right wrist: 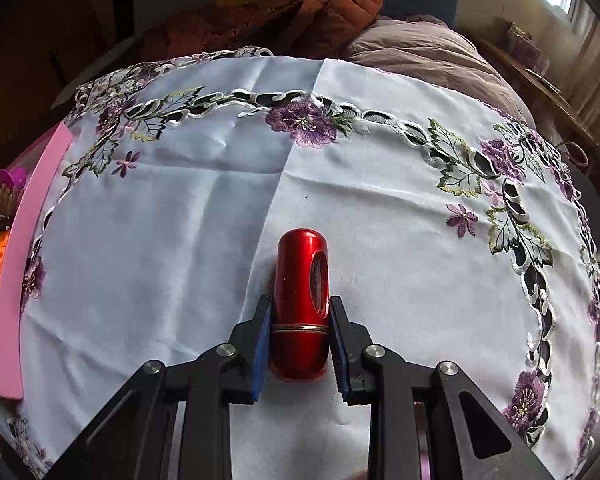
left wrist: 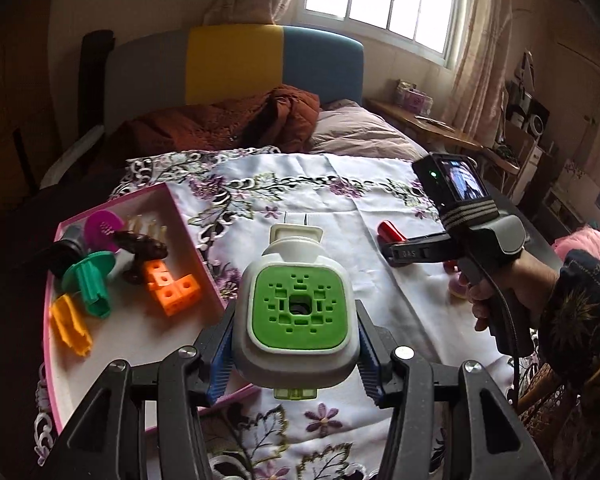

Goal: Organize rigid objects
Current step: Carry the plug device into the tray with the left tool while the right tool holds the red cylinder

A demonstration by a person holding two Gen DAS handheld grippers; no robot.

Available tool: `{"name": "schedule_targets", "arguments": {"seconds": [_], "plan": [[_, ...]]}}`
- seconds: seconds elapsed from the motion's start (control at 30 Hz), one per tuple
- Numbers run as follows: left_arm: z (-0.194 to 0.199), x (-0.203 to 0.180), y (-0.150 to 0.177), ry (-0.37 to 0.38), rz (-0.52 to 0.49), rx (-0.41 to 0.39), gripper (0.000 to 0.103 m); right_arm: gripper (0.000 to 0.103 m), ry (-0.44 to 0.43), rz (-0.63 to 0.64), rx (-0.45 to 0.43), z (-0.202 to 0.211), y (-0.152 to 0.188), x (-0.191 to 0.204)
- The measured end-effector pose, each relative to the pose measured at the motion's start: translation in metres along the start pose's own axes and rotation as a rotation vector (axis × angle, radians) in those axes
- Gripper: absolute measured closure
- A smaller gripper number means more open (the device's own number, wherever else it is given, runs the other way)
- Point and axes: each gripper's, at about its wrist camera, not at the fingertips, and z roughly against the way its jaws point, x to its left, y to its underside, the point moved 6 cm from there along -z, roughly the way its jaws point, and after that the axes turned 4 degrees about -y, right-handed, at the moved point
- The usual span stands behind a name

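My left gripper (left wrist: 296, 344) is shut on a white plug-in device with a green perforated face (left wrist: 298, 304), held above the embroidered white cloth (left wrist: 340, 200) beside the pink tray (left wrist: 196, 240). The tray holds an orange cube block (left wrist: 174, 288), a green flanged piece (left wrist: 92, 280), a yellow piece (left wrist: 70, 324), a purple disc (left wrist: 104, 228) and a dark brown object (left wrist: 142, 246). My right gripper (right wrist: 300, 344) is shut on a shiny red cylinder (right wrist: 300, 304) that rests on the cloth (right wrist: 180, 220). In the left wrist view the right gripper (left wrist: 392, 240) shows at the right with the red cylinder (left wrist: 390, 232) at its tips.
The pink tray's wall (right wrist: 24, 240) lies at the left edge of the right wrist view. Rumpled brown bedding (left wrist: 228, 124) and a mauve pillow (left wrist: 360, 132) lie behind the cloth. A person's hand (left wrist: 496, 292) in a dark patterned sleeve holds the right gripper's handle.
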Motion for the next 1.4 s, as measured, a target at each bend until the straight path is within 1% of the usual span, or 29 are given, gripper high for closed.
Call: {"name": "schedule_targets", "arguments": {"seconds": [0.2,0.47,0.53,0.67,0.83,0.97,1.07,1.17,1.3,1.4], "plan": [[0.003,0.022,0.005,-0.022,0.047,0.006,0.051,0.076,0.03,0.039,-0.007,0.0,0.0,0.004],[0.006,0.064,0.013,-0.085,0.124,0.018,0.051,0.076,0.038,0.053,-0.011,0.001,-0.001,0.003],[0.01,0.08,0.014,-0.101,0.157,0.015,0.051,0.076,0.04,0.057,-0.013,0.0,-0.001,0.003],[0.016,0.124,0.018,-0.157,0.252,0.012,0.051,0.076,0.047,0.066,-0.014,0.0,-0.001,0.004],[0.015,0.17,0.035,-0.205,0.345,0.042,0.051,0.076,0.052,0.073,-0.014,0.0,-0.001,0.004],[0.005,0.185,0.047,-0.221,0.363,0.074,0.051,0.076,0.057,0.081,-0.014,0.0,-0.001,0.005],[-0.005,0.185,0.056,-0.226,0.365,0.107,0.051,0.076,0.058,0.084,-0.014,0.0,-0.001,0.004],[-0.005,0.181,0.059,-0.253,0.336,0.097,0.05,0.076,0.057,0.088,-0.014,0.0,-0.001,0.004],[-0.004,0.181,0.058,-0.242,0.342,0.102,0.05,0.076,0.059,0.092,-0.015,0.0,-0.001,0.004],[-0.001,0.183,0.061,-0.249,0.345,0.1,0.049,0.076,0.06,0.092,-0.015,0.0,-0.001,0.004]]}}
